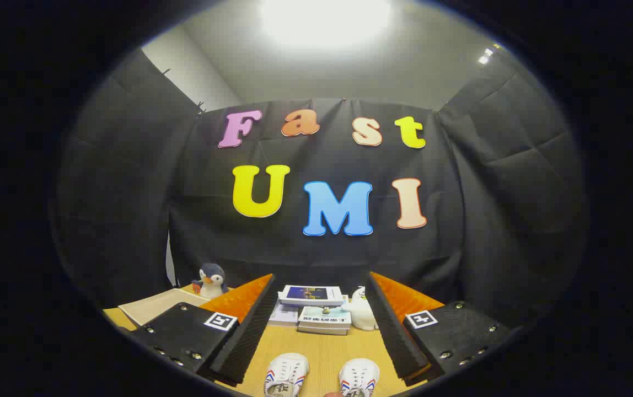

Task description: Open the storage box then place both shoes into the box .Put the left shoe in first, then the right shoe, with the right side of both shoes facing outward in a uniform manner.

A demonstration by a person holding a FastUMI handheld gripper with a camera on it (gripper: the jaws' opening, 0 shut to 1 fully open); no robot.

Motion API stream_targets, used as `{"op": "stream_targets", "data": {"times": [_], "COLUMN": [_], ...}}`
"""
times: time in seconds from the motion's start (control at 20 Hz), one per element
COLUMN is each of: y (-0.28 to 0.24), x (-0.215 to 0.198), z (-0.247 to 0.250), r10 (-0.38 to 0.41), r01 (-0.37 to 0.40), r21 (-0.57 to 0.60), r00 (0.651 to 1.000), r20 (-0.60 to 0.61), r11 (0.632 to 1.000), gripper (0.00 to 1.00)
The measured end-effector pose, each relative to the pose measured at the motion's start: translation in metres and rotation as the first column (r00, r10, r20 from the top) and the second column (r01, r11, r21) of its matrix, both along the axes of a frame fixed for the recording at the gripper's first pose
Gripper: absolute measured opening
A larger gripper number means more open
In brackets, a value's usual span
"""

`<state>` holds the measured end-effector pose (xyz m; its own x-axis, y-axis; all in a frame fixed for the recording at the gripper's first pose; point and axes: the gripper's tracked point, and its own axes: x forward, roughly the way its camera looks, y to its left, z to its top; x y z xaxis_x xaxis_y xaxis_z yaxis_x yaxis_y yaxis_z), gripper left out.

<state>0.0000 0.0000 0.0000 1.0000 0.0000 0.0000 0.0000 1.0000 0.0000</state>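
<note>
A wooden table [325, 353] carries two white shoes [286, 375] — books [316, 311], a penguin toy [212, 280], a tray [156, 306] beyond.

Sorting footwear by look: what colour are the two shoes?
White shoes with red-and-blue side stripes, gripper view.

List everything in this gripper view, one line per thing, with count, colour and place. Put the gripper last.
shoes: two, white with red and blue side stripes, side by side on the table, between the fingers.
stack of books: one, mostly white covers, beyond the shoes, at the back of the table.
white plush toy: one, white, just right of the books.
penguin plush: one, dark grey and white, at the far left corner.
tray: one, cream, left of the fingers, near the penguin.
table: one, light wood.
gripper: one, fingers spread wide open, holding nothing.
</note>
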Motion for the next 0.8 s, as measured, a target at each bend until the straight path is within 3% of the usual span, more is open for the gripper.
{"op": "stream_targets", "data": {"times": [0.8], "y": [0.0012], "x": [0.0091], "z": [-0.0043], "r10": [0.003], "r01": [-0.003], "r21": [0.019], "r00": [1.000], "r20": [-0.008], "r11": [1.000], "gripper": [0.96]}}
